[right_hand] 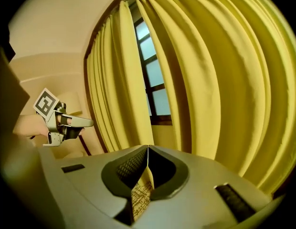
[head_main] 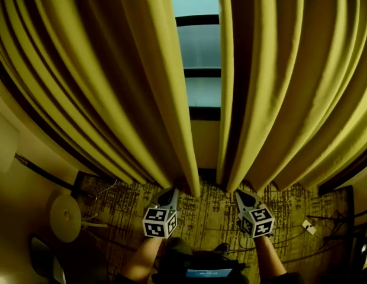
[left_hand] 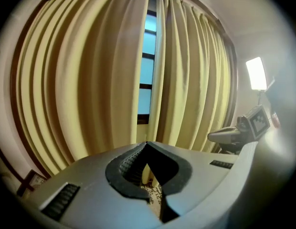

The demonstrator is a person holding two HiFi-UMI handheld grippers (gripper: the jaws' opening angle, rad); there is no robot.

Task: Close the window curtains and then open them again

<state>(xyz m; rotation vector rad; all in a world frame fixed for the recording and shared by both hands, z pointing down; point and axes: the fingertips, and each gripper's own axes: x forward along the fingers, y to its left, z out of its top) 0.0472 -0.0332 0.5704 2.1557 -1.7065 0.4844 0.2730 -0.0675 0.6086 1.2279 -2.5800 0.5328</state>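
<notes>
Left gripper [head_main: 170, 195] and right gripper [head_main: 241, 196] — jaws pressed together, pinching nothing, near the curtains [head_main: 112, 87].

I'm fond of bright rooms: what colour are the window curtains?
Plain yellow curtains, hanging in pleats; the right gripper view shows the colour best.

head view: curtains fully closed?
No, a gap between the left curtain and the right curtain shows the window.
</notes>
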